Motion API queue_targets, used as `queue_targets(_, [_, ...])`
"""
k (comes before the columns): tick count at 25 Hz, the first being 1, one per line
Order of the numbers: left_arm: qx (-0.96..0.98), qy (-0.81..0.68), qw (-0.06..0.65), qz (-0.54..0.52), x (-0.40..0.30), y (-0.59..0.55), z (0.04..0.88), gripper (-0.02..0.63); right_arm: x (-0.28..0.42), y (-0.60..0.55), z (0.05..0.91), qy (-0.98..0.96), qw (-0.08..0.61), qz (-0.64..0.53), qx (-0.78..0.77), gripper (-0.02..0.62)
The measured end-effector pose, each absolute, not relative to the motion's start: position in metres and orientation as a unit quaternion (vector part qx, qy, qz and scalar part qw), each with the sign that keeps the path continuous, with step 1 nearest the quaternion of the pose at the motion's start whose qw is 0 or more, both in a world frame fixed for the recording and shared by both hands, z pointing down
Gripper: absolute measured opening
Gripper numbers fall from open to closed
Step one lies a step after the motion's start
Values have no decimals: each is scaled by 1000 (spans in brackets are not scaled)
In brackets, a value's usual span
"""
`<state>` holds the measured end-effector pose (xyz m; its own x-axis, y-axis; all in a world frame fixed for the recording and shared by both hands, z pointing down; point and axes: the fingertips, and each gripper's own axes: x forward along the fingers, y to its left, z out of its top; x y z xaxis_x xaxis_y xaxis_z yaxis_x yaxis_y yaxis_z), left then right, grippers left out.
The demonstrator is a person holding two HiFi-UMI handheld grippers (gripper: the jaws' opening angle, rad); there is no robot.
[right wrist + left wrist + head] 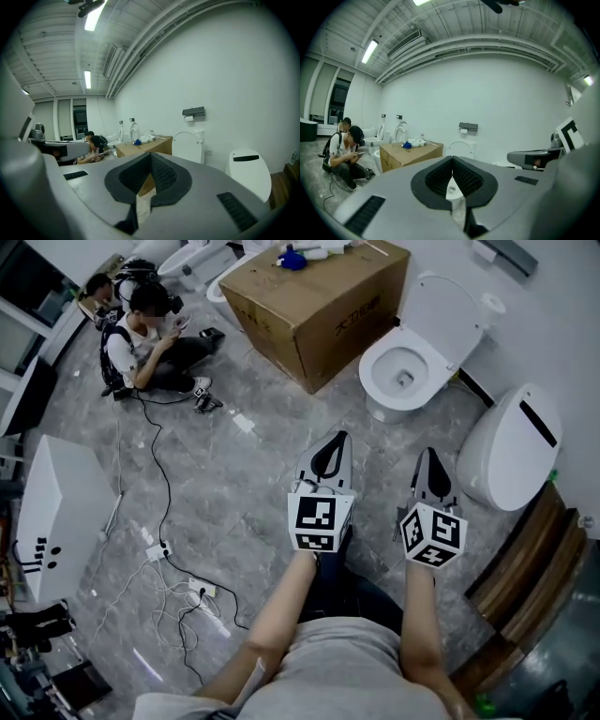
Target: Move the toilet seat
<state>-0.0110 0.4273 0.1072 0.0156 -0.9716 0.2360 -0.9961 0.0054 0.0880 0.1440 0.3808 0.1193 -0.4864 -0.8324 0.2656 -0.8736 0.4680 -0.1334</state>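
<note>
Grey marbled floor (pixel 234 502) carries a cardboard box (pixel 319 306) by its far edge. Just right of the box stands a white toilet (pixel 412 362), lid (pixel 452 307) raised, seat (pixel 372 367) down on the bowl. Nearer, the left gripper (pixel 330 451) and right gripper (pixel 431 470) hover with jaws closed together, holding nothing.

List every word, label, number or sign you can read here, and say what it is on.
Nothing can be read for certain.
Cardboard box: printed characters on its side, too blurred to read.
White panel at the left: small black marks, too small to read.
Left gripper and right gripper: their cubes bear black-and-white square patterns, no words.
</note>
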Motion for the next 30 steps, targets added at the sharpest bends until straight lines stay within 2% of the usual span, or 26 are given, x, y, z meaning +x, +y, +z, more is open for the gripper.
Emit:
queue_targets(14, [717,-683,123,64,-58,325,124,15,95,285,136,-841,91,142,514,17])
queue_targets(30, [728,-666,146,70,-74,275,147,15,93,247,161,-820,116,157,539,17])
